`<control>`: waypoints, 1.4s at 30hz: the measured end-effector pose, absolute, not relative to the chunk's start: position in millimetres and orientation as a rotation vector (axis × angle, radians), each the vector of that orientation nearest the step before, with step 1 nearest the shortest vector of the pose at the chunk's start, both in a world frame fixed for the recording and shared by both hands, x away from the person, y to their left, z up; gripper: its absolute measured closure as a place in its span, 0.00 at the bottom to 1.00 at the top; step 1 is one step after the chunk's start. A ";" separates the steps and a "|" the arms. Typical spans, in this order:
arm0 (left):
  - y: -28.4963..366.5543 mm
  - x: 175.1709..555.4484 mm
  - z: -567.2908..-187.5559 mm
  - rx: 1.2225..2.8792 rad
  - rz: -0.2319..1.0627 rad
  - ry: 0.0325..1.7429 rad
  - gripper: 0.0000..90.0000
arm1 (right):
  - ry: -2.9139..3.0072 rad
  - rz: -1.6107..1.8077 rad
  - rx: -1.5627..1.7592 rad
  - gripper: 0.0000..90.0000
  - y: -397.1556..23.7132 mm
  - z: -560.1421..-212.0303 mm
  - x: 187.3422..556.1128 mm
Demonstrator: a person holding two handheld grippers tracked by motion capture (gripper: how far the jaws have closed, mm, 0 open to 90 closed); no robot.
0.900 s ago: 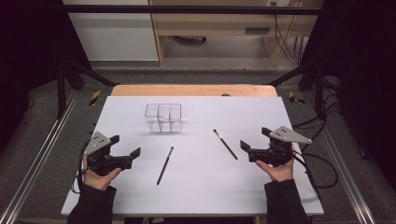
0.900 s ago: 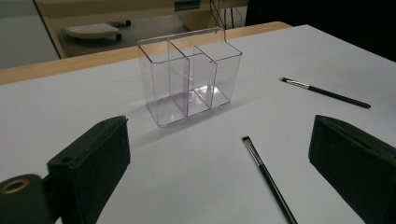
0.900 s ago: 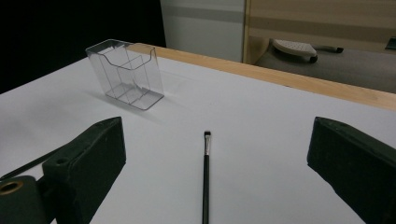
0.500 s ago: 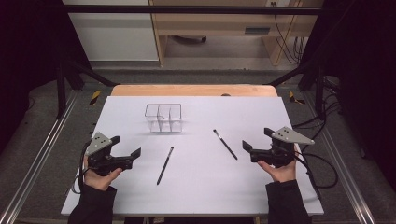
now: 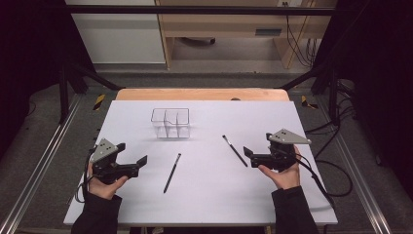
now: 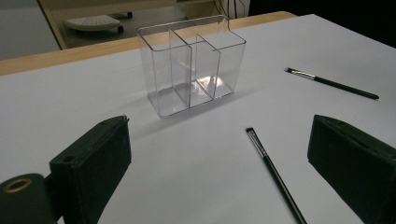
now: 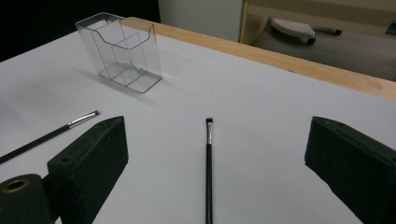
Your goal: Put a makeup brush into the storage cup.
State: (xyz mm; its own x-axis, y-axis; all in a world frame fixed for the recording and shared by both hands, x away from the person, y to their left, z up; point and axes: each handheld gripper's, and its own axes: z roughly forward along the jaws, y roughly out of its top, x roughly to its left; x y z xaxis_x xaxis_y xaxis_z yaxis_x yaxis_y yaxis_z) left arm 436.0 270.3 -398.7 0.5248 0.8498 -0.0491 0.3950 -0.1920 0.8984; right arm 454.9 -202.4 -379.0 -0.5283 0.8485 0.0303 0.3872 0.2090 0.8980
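Your left gripper [image 5: 139, 165] is released, one brush [image 5: 172, 172] just ahead of it; your right gripper [image 5: 249, 156] is released too, another brush [image 5: 235, 150] lying before its jaws.

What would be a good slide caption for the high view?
Two open hand-held grippers flank two makeup brushes before a clear organizer.
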 end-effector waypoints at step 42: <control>268.7 439.9 -405.5 1.837 0.563 1.047 0.06 | 2.355 0.789 1.193 0.14 -133.2 -401.1 536.7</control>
